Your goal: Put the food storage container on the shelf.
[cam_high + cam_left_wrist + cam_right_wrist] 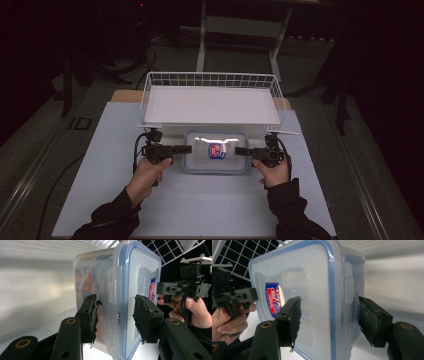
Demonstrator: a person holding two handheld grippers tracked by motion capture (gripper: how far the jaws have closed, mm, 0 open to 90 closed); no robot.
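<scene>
the box point(216, 151) lay on the table point(200, 210) before the basket point(210, 80), the left gripper point(116, 315) and right gripper point(329, 317) gaping round its end latches, unclosed; rigid, slick plastic, probably best clamped there.

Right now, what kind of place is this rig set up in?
Probably a lab or studio set up for recording, not a kitchen: a white board as worktop, dark unlit surroundings, a metal frame stand behind. On it sit a wire basket and a lidded plastic container.
</scene>
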